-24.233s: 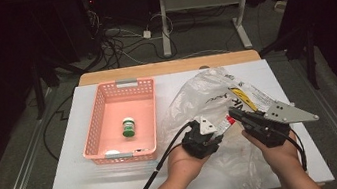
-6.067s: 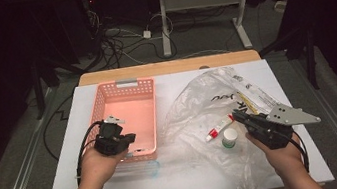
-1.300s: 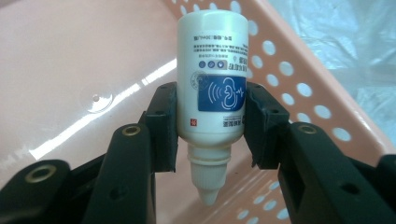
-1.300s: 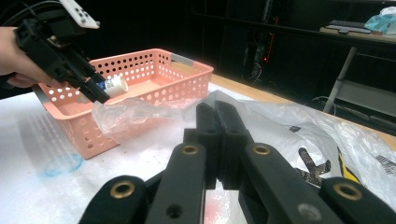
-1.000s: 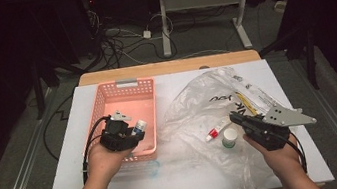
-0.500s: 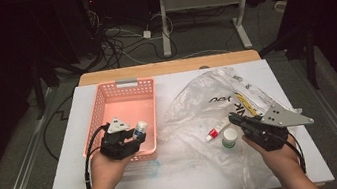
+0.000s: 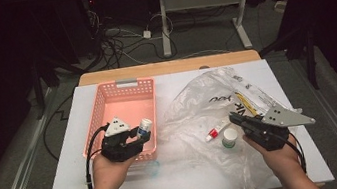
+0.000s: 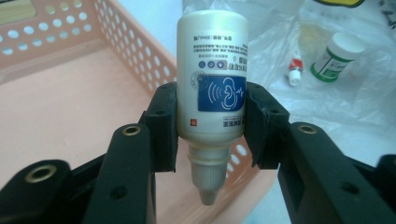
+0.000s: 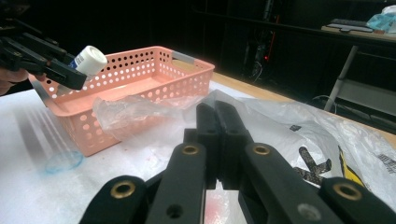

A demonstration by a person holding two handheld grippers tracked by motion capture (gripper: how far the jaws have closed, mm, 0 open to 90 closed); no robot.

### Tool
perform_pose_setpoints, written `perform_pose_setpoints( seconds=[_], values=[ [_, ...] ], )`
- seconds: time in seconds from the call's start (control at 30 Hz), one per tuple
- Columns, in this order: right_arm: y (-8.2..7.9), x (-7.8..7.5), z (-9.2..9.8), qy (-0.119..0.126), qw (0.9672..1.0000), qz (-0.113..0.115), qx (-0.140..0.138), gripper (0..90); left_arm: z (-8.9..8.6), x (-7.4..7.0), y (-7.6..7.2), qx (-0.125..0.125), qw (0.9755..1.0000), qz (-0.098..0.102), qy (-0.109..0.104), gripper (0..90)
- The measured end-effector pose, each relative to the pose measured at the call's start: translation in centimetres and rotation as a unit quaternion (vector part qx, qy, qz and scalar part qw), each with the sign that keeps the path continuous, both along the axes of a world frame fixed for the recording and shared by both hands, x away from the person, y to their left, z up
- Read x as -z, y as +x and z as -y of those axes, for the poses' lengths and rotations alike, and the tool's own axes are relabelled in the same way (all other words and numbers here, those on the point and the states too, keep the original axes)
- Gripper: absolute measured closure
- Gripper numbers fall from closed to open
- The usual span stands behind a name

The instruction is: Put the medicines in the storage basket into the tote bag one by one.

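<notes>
My left gripper (image 7: 139,135) is shut on a white dropper bottle (image 7: 144,127) with a blue label, held above the near right corner of the pink basket (image 7: 106,99). In the left gripper view the pads (image 8: 163,122) press both sides of the bottle (image 8: 212,70), whose nozzle points toward the camera. My right gripper (image 7: 234,116) is shut and holds nothing, and it rests on the crumpled clear plastic bag (image 7: 208,101). In the right gripper view its jaws (image 9: 217,112) meet, with the bottle (image 9: 91,59) far off at the left.
A small white jar with a green label (image 7: 229,138) and a little red-capped tube (image 7: 215,131) lie on the bag beside my right gripper. A faint blue ring (image 7: 152,167) marks the white table top in front of the basket. The floor beyond holds cables and desk legs.
My left gripper has shifted a little toward the basket's near edge with the bottle still in it. The right gripper has stayed put.
</notes>
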State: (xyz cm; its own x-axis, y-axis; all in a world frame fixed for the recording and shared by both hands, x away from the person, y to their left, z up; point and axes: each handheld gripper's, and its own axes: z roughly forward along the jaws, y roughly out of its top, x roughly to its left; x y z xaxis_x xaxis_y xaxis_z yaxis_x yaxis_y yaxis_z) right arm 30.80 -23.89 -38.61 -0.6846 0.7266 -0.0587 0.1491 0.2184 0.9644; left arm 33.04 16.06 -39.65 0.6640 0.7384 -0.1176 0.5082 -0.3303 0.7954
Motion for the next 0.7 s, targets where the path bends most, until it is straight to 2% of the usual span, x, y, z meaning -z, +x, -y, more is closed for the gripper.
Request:
perform_pose_setpoints(
  seconds=[0.2,0.37,0.7],
  values=[
    [0.0,-0.1,0.0,0.003,1.0,0.001,0.0,90.0,1.4,-0.4,-1.0,0.027,0.9996,0.002,-0.012,58.3],
    [-0.1,-0.2,0.1,0.003,1.0,0.002,0.0,90.0,3.1,-0.2,-1.6,0.052,0.9986,0.005,-0.008,58.3],
    [0.0,-0.2,0.1,0.003,1.0,0.003,0.001,90.0,6.1,0.6,-1.9,0.091,0.9959,-0.006,0.002,58.3]
  ],
)
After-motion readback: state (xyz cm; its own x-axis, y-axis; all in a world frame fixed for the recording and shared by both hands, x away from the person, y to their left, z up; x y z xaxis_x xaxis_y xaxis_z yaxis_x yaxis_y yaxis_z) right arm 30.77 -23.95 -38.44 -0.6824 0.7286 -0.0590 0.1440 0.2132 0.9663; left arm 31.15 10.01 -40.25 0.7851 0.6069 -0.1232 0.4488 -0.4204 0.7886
